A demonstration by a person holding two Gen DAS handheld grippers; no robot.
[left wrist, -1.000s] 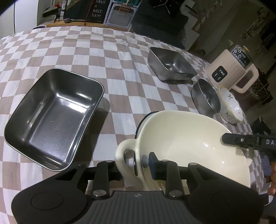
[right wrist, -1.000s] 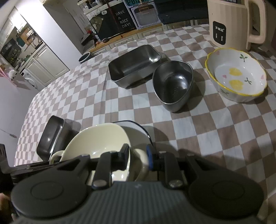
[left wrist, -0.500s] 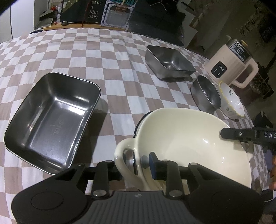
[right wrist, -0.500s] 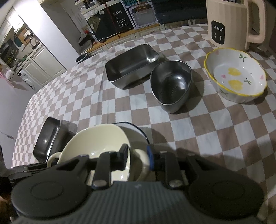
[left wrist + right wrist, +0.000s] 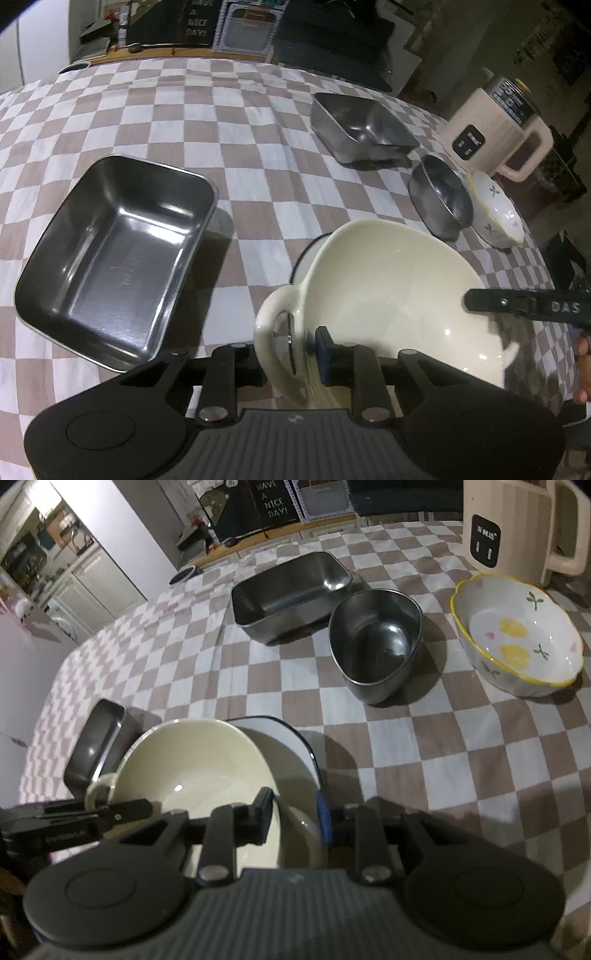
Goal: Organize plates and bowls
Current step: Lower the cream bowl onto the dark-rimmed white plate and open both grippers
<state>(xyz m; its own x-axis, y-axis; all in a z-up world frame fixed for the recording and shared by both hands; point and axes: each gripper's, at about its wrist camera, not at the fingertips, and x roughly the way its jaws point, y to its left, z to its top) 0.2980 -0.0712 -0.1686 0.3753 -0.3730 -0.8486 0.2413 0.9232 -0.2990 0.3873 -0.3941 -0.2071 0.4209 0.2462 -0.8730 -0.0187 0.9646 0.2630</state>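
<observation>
I hold the cream bowl [image 5: 388, 295] with both grippers, one at each side, just above a white plate with a blue rim [image 5: 291, 738] on the checkered tablecloth [image 5: 240, 122]. My left gripper [image 5: 301, 350] has just been closing and now pinches the bowl wall beside the loop handle [image 5: 275, 332], one finger outside and one inside. My right gripper [image 5: 295, 808] is clamped on the opposite rim in the same way. I judge the bowl is glazed ceramic: stiff, rather heavy, smooth and slippery under the pads, and it can chip if it knocks the plate. The rim near the handles looks the best place to hold, with equal pressure from both sides. The steel rectangular tray [image 5: 114, 254] is beside it; the flowered bowl [image 5: 517, 642] stands well apart.
</observation>
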